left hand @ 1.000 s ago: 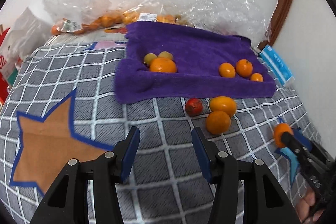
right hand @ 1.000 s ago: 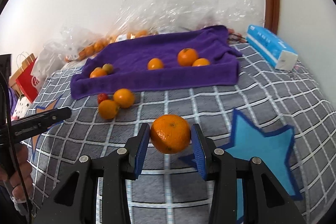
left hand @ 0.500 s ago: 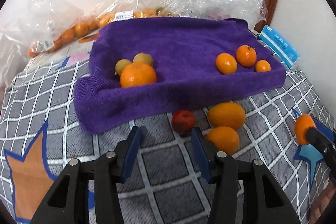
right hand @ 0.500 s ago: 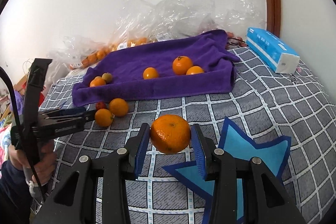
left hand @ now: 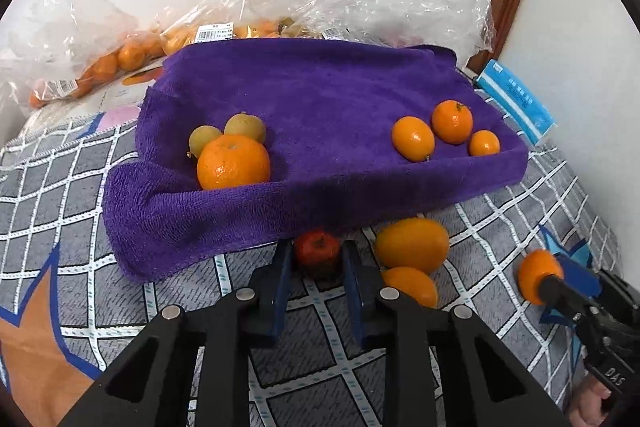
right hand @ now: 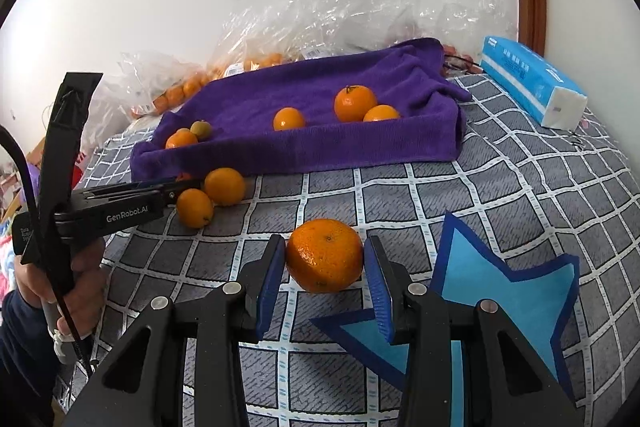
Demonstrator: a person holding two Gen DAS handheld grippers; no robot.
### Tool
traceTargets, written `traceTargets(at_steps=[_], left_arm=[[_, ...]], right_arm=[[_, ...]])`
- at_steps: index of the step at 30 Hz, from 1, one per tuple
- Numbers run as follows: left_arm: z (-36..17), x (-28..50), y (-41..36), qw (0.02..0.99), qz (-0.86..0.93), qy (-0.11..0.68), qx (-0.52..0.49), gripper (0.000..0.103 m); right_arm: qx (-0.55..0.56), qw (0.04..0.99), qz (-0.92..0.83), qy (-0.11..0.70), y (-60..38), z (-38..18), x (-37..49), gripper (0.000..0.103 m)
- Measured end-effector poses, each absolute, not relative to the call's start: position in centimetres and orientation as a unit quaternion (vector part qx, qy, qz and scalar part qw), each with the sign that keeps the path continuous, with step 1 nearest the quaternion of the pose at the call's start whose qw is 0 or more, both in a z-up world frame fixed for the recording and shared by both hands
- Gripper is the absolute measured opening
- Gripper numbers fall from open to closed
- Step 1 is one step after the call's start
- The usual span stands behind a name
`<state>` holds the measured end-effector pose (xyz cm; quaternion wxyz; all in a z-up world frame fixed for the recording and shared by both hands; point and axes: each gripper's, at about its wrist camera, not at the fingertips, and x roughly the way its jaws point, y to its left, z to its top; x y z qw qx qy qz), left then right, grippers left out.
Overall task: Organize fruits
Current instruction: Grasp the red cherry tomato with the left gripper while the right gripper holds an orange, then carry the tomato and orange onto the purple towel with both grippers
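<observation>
Straddling the small red fruit (left hand: 318, 247), the left gripper (left hand: 316, 259) has its fingers narrowed to either side of it, though whether the pads touch yet I cannot tell. That fruit sits on the checked bed cover (left hand: 180, 291), right against the front fold of the purple towel (left hand: 320, 115), with two loose oranges (left hand: 412, 245) just beside it. To close well, I would squeeze gently and centred so the soft fruit neither bruises nor rolls under the fold, then lift clear of the towel's edge. The right gripper (right hand: 324, 267) holds a large mandarin (right hand: 325, 255) between its fingers, above the cover near the blue star patch (right hand: 500, 287).
</observation>
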<state>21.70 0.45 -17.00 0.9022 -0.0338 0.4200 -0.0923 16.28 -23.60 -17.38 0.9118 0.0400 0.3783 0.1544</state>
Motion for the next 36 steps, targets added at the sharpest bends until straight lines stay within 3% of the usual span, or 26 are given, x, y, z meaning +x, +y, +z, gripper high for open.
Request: traceTargets(at_steps=[8,22,36], left_arm=[[-16.5,20.9,2.5,0.909,-0.108,0.390,-0.099,0.024],[-15.0,19.5,1.9,0.932,-0.101,0.340,-0.081,0.024],[-14.3,19.7,3.8,0.931,-0.081,0.332,-0.127,0.024]], right_arm=[[0.046,0.909,0.167,0.379,-23.7,-17.4,16.4,0.040],[0.013,0.924,0.146,0.354,-21.9,-14.5,17.0,0.040],[0.043,0.933,0.125,0.336,-21.6,-11.9,20.2,0.040]])
